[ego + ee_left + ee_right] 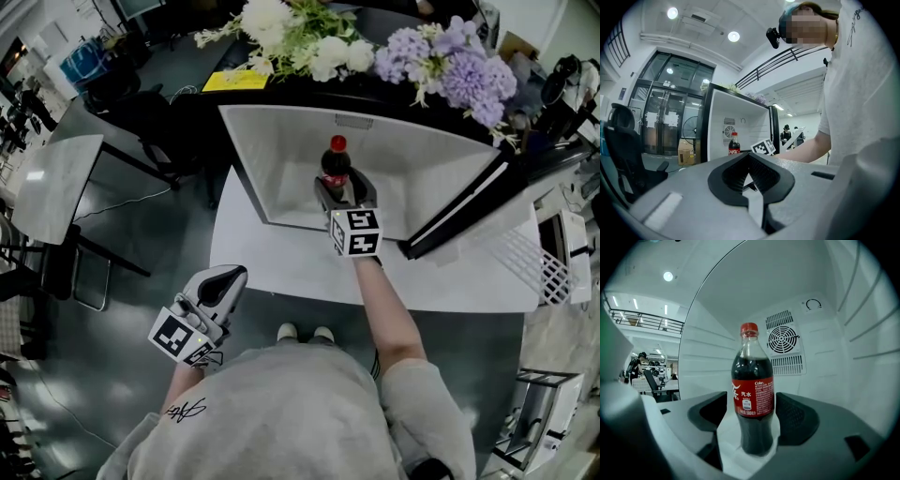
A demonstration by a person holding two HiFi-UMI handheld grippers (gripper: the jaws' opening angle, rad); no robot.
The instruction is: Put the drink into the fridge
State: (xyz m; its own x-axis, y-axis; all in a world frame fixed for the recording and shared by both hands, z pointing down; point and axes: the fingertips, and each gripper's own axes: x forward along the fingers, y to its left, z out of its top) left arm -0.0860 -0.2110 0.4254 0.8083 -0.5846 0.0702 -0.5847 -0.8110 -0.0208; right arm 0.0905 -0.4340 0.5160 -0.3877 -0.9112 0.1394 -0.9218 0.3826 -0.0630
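A cola bottle with a red cap and red label stands upright on the floor of the open white fridge. My right gripper reaches into the fridge, its jaws either side of the bottle. A thin gap shows at the left jaw, so this gripper is open. My left gripper hangs low at the left, outside the fridge, shut on nothing. From the left gripper the bottle shows far off inside the fridge.
The fridge door swings open to the right. A fan grille sits on the fridge's back wall. Flowers lie on top of the fridge. A grey table and chair stand at the left, a wire rack at the right.
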